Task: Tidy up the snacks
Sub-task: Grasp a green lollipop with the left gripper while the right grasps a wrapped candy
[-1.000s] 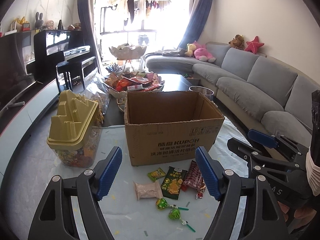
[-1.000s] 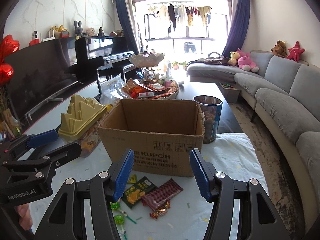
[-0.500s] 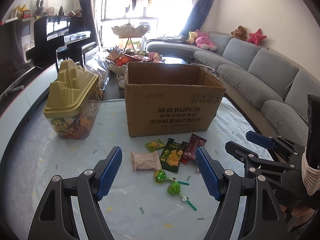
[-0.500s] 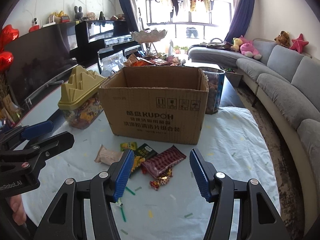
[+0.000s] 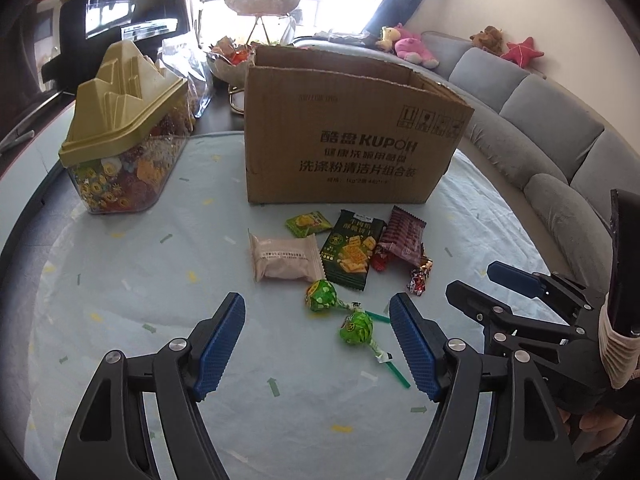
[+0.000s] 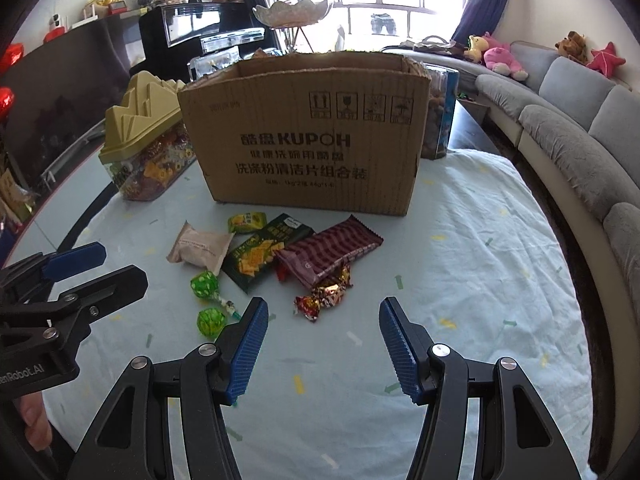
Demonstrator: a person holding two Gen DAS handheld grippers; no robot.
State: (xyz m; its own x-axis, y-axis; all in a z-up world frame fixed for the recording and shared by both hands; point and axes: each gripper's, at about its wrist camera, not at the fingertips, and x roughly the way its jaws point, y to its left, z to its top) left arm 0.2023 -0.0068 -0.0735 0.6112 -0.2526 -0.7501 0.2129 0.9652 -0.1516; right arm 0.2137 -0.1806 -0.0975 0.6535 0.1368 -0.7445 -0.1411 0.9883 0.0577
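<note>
An open cardboard box (image 5: pixel 352 140) (image 6: pixel 312 136) stands on the table. In front of it lie loose snacks: a pink packet (image 5: pixel 284 260) (image 6: pixel 200 246), a dark green cracker packet (image 5: pixel 352 254) (image 6: pixel 264 254), a maroon wafer packet (image 5: pixel 402 236) (image 6: pixel 328 256), a small green packet (image 5: pixel 308 224), foil candies (image 6: pixel 324 296) and two green lollipops (image 5: pixel 320 296) (image 6: pixel 210 320). My left gripper (image 5: pixel 318 344) is open and empty, just short of the lollipops. My right gripper (image 6: pixel 320 344) is open and empty, just short of the foil candies.
A clear candy container with a yellow-green lid (image 5: pixel 124 136) (image 6: pixel 144 148) stands left of the box. A clear jar of nuts (image 6: pixel 438 116) stands behind its right corner. A tiered snack stand (image 5: pixel 260 8) is farther back. A grey sofa (image 6: pixel 568 128) runs along the right.
Both grippers have tilted down and come closer to the snacks; the box and snacks look larger. Both stay open and empty.
</note>
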